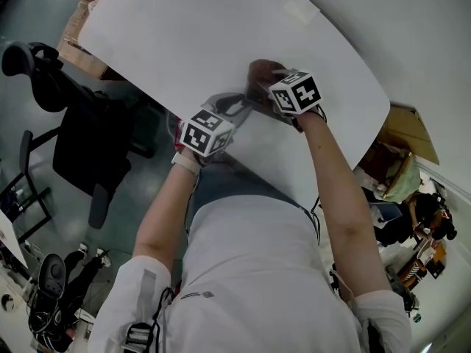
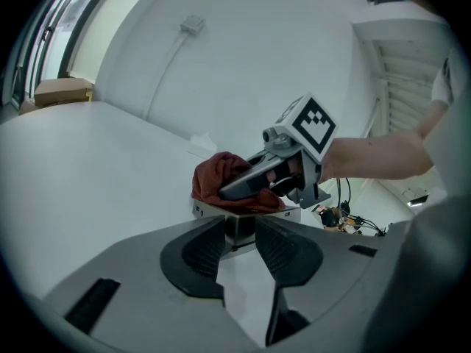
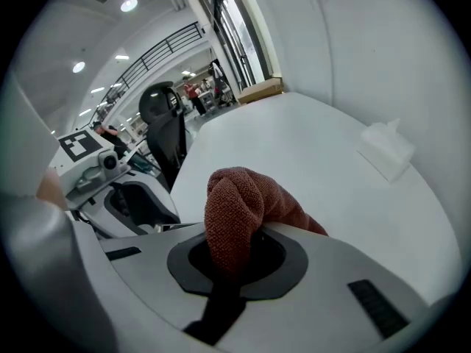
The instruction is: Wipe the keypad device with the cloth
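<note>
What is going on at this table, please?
A person works at a white table with a gripper in each hand. The left gripper is closed on the near edge of the keypad device and steadies it. The right gripper is closed on a red cloth and holds it on top of the device. So the wiping appears to be under way.
</note>
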Motion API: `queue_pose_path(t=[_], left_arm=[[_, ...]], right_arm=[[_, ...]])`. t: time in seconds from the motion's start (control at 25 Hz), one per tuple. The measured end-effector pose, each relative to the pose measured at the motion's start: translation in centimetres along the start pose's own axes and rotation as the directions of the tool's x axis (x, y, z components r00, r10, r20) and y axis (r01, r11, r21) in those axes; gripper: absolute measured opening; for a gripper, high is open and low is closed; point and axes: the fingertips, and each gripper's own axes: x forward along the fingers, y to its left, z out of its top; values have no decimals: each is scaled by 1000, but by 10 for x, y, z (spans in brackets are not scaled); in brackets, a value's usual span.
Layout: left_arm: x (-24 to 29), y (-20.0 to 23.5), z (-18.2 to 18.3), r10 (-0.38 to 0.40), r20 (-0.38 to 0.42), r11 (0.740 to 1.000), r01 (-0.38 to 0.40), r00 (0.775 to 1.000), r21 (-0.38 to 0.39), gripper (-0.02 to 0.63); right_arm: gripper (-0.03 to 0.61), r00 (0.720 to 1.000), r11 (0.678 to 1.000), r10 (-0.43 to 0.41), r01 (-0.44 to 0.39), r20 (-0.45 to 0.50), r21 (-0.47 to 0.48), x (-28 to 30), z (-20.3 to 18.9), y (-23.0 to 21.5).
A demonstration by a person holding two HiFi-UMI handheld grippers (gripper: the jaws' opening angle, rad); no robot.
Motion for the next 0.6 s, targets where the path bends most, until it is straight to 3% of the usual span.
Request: queue_pose_path(t=[0.36, 0.6], left_arm=[[0, -1, -3, 22, -8, 999, -22, 1000, -29, 130], [-2, 2, -2, 48, -5, 998, -48, 999, -33, 132]], right_arm=[[40, 991, 991, 132, -132, -12, -38, -18, -1, 41], [41, 994, 994, 105, -105, -12, -5, -39, -18, 36]])
